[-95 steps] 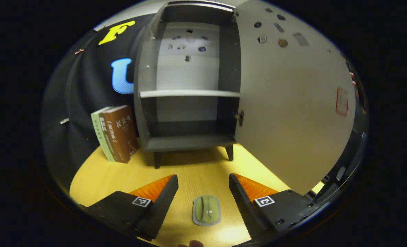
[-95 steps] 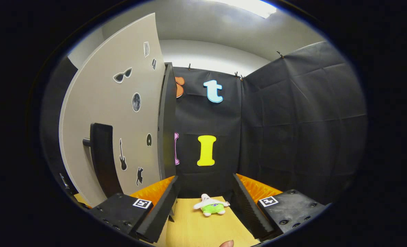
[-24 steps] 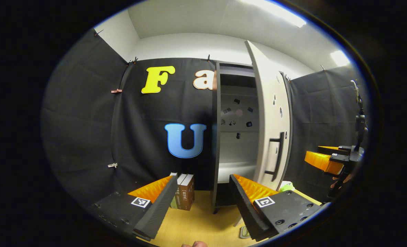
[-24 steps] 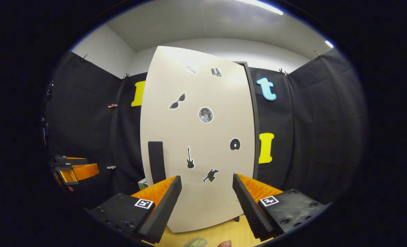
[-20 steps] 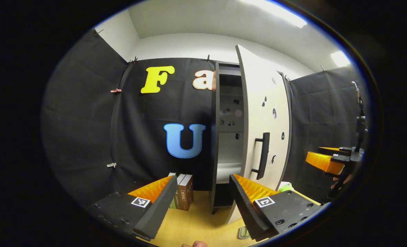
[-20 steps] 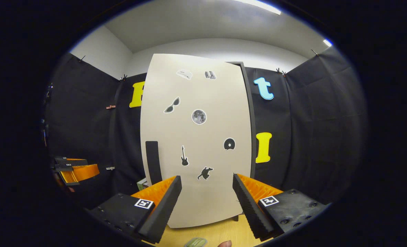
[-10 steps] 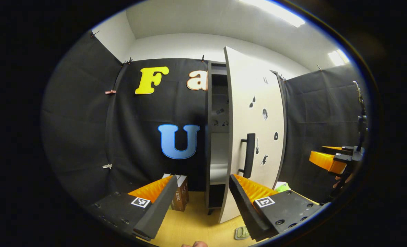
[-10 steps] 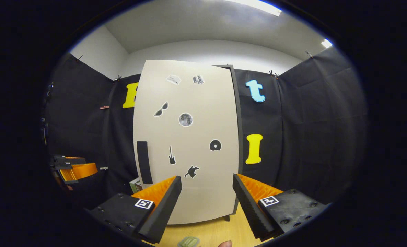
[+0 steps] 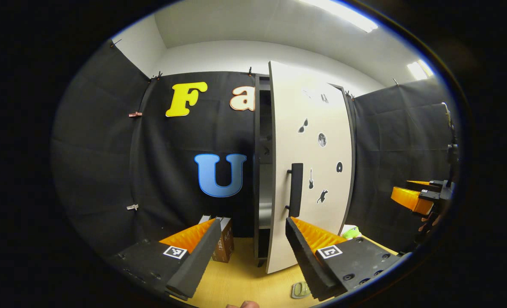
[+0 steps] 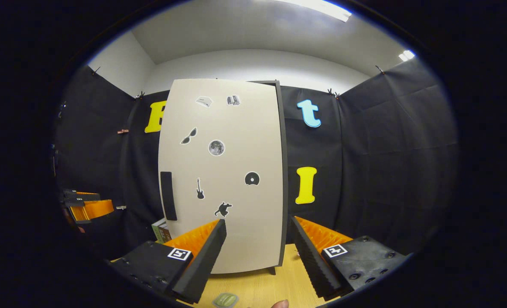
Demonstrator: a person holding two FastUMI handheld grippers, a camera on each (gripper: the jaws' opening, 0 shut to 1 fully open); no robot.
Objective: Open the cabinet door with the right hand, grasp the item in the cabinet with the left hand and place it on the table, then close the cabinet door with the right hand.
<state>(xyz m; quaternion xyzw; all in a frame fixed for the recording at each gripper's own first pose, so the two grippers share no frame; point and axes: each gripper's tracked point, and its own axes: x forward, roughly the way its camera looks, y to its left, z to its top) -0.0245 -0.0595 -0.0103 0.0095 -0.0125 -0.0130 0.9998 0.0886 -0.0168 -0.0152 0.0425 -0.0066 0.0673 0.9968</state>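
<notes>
Item, a small green oval pad with a grey rim [image 10: 225, 299], already lies on the yellow wooden counter [image 10: 275, 282] in front of the cabinet. Behind it, the pale sticker-covered cabinet door [image 10: 223, 171] is nearly shut, a narrow gap showing at its handle side in the left gripper view. The right tongs [image 10: 257, 248] stand wide and empty, apart from the door; the left tongs [image 9: 249, 250] likewise gape empty. Closing is the step in hand; next, a push on the panel seems needed.
</notes>
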